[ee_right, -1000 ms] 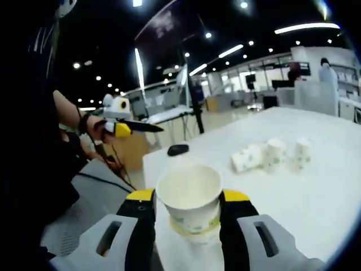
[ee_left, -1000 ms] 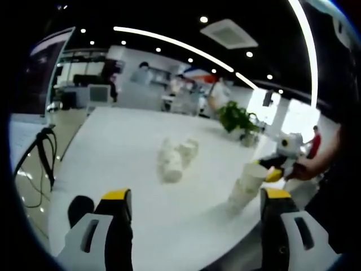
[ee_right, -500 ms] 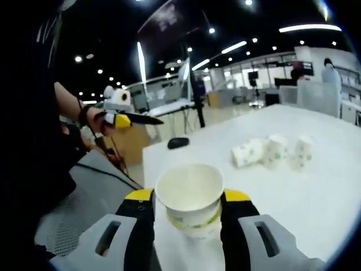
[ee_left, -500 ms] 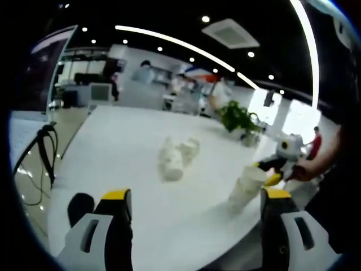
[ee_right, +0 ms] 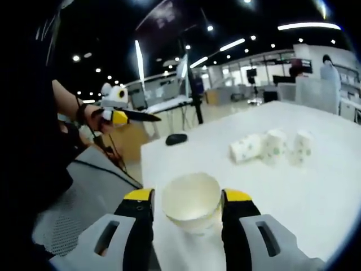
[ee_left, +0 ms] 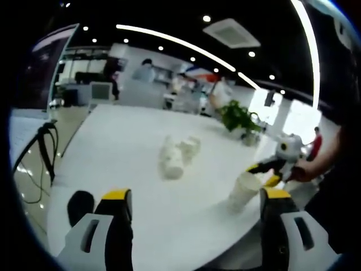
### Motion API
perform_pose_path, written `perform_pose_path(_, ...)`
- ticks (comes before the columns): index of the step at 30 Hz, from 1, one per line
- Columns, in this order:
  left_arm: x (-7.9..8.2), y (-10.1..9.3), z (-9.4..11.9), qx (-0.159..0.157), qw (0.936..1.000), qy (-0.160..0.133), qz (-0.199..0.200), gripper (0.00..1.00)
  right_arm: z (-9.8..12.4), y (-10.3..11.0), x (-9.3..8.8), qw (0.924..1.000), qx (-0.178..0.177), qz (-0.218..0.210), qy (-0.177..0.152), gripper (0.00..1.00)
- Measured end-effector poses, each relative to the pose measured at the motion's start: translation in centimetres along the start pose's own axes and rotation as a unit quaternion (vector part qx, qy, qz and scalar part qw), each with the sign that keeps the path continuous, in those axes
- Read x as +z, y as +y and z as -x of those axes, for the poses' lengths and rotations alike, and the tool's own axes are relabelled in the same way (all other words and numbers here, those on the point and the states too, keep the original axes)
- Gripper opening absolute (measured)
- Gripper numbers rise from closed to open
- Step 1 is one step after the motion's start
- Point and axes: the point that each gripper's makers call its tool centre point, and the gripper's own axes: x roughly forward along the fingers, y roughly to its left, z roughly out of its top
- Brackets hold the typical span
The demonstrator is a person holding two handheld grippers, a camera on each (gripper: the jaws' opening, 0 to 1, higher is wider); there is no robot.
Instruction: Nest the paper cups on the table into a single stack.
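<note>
A short stack of white paper cups stands near the table edge between the yellow-tipped jaws of my right gripper. The jaws are open, with a gap showing beside the rim. In the left gripper view the same stack sits under the right gripper, held by a hand. Three loose cups are grouped mid-table, one lying on its side; they appear too as loose cups. My left gripper hovers open over the near table edge, holding nothing, and appears as the left gripper off the table's side.
A black mouse-like object lies near the table corner, also seen as a dark object. A potted plant stands at the white table's far side. Cables hang beside the table. People and desks are in the background.
The top cup has dropped lower between the right jaws, down into the stack, which now looks shorter. The left gripper has stayed open and hardly moved.
</note>
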Motion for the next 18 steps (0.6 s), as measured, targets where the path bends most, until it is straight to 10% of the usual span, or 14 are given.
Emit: perform_pose_path(18, -0.01, -0.14, 0.03, 0.001, 1.0000, -0.002, 0.000, 0.94, 0.36, -0.50, 0.11, 0.9999, -0.012, -0.012, -0.003, 0.49)
